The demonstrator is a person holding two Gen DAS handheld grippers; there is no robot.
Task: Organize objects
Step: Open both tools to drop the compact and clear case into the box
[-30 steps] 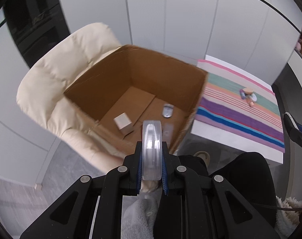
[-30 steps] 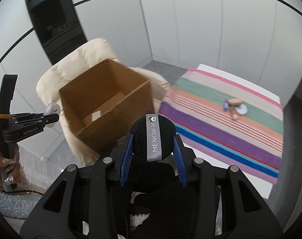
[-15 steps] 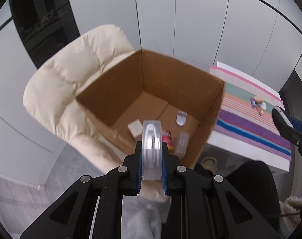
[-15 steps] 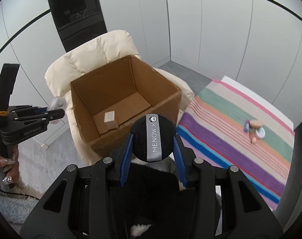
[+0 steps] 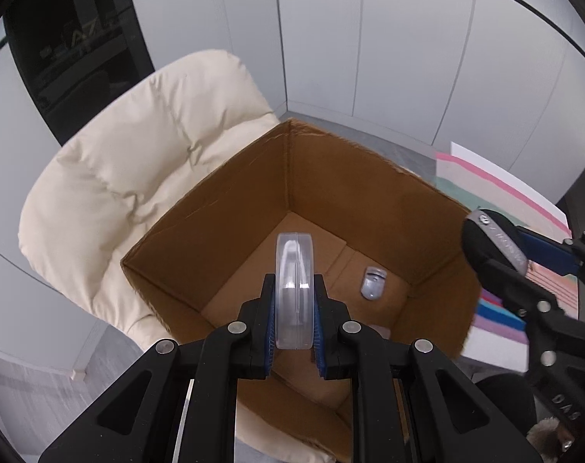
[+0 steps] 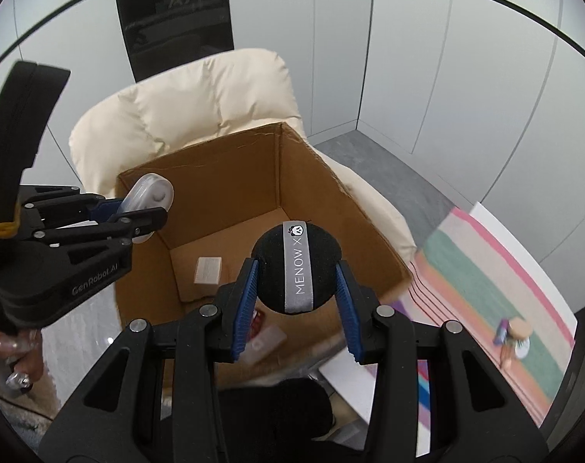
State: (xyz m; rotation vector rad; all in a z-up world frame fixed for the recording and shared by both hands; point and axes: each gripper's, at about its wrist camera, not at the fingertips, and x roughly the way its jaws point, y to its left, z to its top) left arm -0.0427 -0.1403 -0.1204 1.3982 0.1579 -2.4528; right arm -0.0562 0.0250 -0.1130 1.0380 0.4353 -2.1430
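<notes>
An open cardboard box (image 5: 369, 193) (image 6: 222, 189) sits on a cream padded chair. My left gripper (image 5: 294, 320) is shut on a clear round plastic case (image 5: 294, 289), held on edge above the box's near corner; the case also shows in the right wrist view (image 6: 149, 196). My right gripper (image 6: 298, 293) is shut on a black ball-shaped item with a grey "MENOW" band (image 6: 297, 268), held above the box's right side; it also shows in the left wrist view (image 5: 489, 243). In the box lie a small silver item (image 5: 373, 283), a white block (image 6: 208, 269), a red item and a clear piece.
The cream chair (image 5: 138, 177) rises behind and left of the box. A table with a striped cloth (image 6: 497, 281) stands to the right, carrying a few small items (image 6: 516, 333). White wall panels and a dark panel (image 6: 172, 11) stand behind.
Both grippers have moved closer to the box and now hang over its opening, each still holding its object. The right gripper has come into the left wrist view beside the box.
</notes>
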